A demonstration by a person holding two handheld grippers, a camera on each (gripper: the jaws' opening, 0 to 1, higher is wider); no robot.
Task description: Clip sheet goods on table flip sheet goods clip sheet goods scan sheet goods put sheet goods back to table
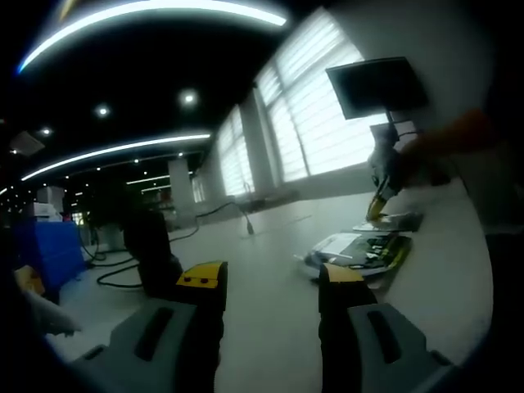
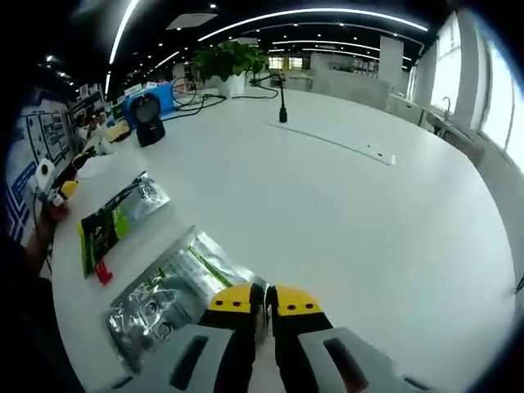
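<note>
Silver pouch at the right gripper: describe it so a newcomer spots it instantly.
On the white table, look at its near edge, at the right gripper. The silver foil pouch lies pinched there; its neighbour, the green-and-black packet, lies farther off with a red tab.

Open-plan office or lab: big white table point(image 2: 344, 213), ceiling strip lights point(image 1: 147, 12), window blinds point(image 1: 319, 106), wall monitor point(image 1: 377, 86), potted plant point(image 2: 225, 61).

Right gripper point(image 2: 265, 304) pinching silver packet point(image 2: 168, 295) edge
</note>
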